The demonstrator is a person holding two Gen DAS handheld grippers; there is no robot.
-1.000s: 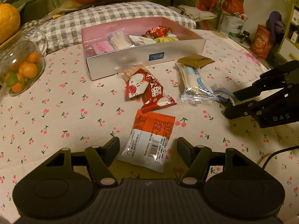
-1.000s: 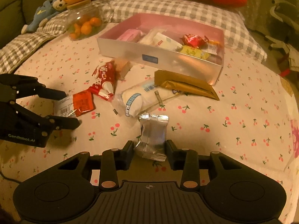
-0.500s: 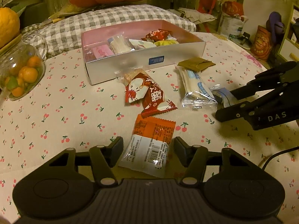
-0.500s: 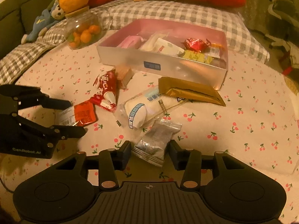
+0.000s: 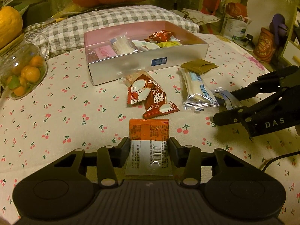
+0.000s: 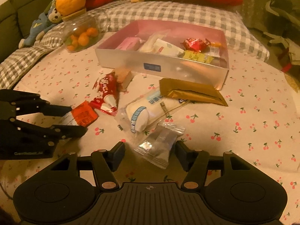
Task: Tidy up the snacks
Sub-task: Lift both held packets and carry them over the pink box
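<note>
At far left we see a glass jar (image 5: 22,69) of small oranges on the cherry-print cloth (image 5: 56,116). Our left claw (image 5: 149,146) pinches the orange-and-white snack packet (image 5: 149,146) by both side edges. Further right, our right claw (image 6: 150,150) stands spread around a silver packet (image 6: 159,144), touching neither side. The pink box (image 5: 148,63) lies beyond.

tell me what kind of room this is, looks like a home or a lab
Most likely a lived-in home room, not a lab: a cherry-print cloth covers the surface, with a checked pillow, a stuffed toy and a glass jar of small oranges.
</note>
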